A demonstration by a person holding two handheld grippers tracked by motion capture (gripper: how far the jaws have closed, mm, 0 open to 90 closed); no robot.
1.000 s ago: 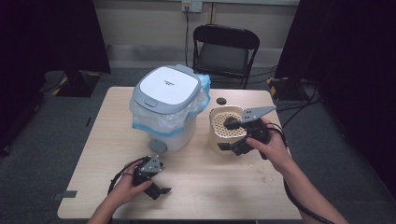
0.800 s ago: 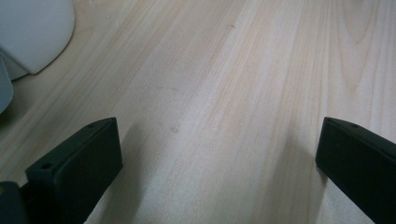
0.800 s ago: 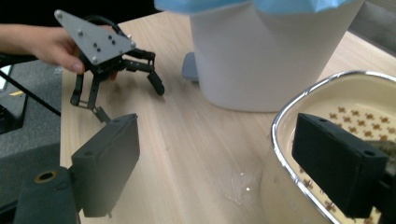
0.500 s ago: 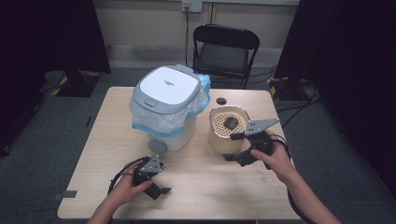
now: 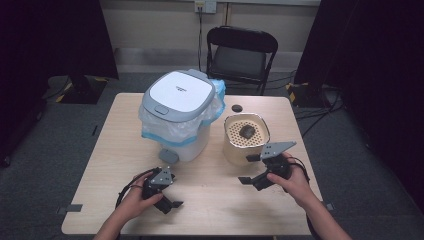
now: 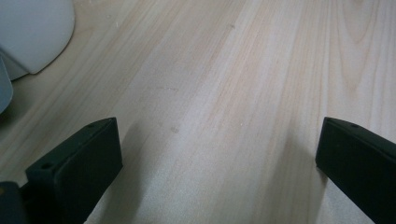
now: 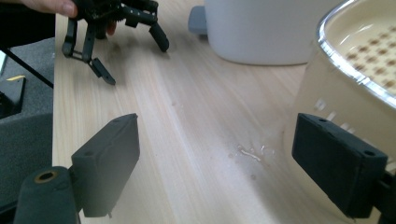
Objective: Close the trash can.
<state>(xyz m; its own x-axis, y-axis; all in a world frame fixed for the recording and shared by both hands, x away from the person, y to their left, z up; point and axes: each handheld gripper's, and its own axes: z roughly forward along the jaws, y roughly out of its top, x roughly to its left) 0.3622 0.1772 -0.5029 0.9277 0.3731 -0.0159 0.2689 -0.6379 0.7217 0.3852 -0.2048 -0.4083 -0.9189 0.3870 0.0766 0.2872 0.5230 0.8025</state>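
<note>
Since the earlier frame my right tool (image 5: 256,169) has been coming down and back from above the cream round basket with the perforated floor (image 5: 246,139); it is now sitting low over the pale wooden bench (image 5: 215,210), just in front of that basket. My left tool (image 5: 167,192) is staying where it was, near the front edge of the bench.

The basket is standing on the right half of the bench, and a dark, rounded lump (image 5: 246,132) is lying on its perforated floor. In the right gripper view the basket's smooth cream wall (image 7: 327,98) is rising just beside one black jaw, with a bright rim at the top and small slots low in the side. A few wet drops (image 7: 250,153) are glistening on the wood at its foot.

To the left of the basket the white plastic bin with a grey, rounded lid (image 5: 179,112) is standing shut, a crinkled pale-blue liner bag (image 5: 170,131) bulging out under the lid and a grey pedal (image 5: 168,156) sticking out at its base. A small black disc (image 5: 236,108) is lying behind the basket.

Both tools are released: I am seeing their flat black jaws spread wide, with nothing but bare, straight-grained wood between them.
</note>
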